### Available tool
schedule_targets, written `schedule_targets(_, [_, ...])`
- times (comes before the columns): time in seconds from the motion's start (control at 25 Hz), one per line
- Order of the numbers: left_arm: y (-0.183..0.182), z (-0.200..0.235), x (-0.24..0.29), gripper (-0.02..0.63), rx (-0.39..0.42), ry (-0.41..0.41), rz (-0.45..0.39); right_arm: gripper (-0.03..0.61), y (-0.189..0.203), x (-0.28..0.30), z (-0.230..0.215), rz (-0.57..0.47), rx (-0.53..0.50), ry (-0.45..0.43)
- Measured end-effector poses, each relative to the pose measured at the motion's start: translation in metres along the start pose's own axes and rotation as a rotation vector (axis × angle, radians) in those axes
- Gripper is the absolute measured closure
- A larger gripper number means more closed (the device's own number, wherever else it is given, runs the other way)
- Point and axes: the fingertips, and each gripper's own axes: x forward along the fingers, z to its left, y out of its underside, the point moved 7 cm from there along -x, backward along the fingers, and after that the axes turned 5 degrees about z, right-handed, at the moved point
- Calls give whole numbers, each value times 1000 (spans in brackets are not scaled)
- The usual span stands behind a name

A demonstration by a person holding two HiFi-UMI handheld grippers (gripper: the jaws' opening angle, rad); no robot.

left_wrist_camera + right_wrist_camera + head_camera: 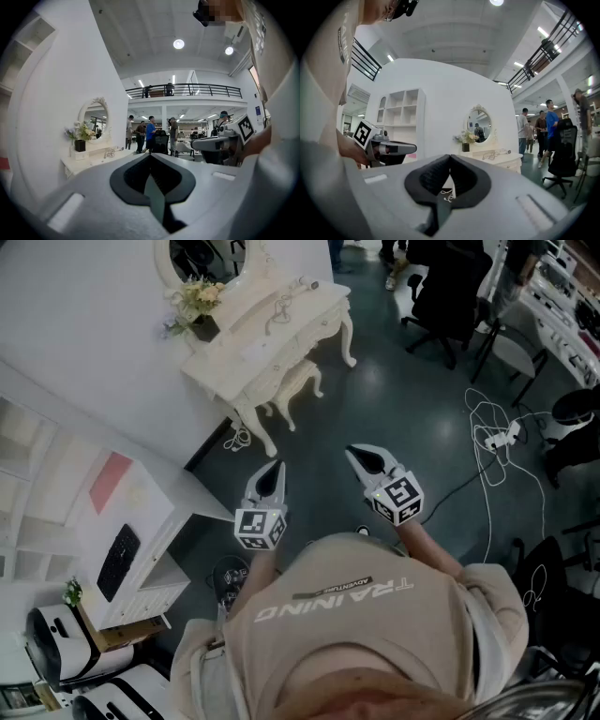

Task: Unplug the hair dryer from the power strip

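Tongs come first in the head view. The left tongs [275, 469] and the right tongs [362, 457] are held out level, side by side in front of the person's chest. Each has its jaws drawn together to a point, with nothing between them. Well ahead of the left tongs, a white dressing table [281, 329] stands against the wall. On its top a dark pot [205, 328] holds a bunch of pale flowers [199, 296]. A small coil of white cord [238, 439] lies on the floor by the table's leg, ahead of the left tongs. Well off to the right of the right tongs, what looks like a white power strip [501, 439] lies on the floor among loops of white cable [487, 474]. The hair dryer cannot be picked out.

In the left gripper view the jaws are together and empty. The pot of flowers sits ahead and to the left, beside an oval mirror [95, 123], and the right tongs show off to the right.

In the right gripper view the dark pads meet at the tip and hold nothing. The coil of cord shows far ahead through the small gap beneath them. The dressing table stands ahead, a white shelf unit [404, 110] is to its left, and the left tongs are at the left edge.
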Motion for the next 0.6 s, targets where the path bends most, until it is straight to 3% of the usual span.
schedule_targets(0.6, [4,44,42,607,0,42,-15,574,-4,47,-18,-27,-16,30])
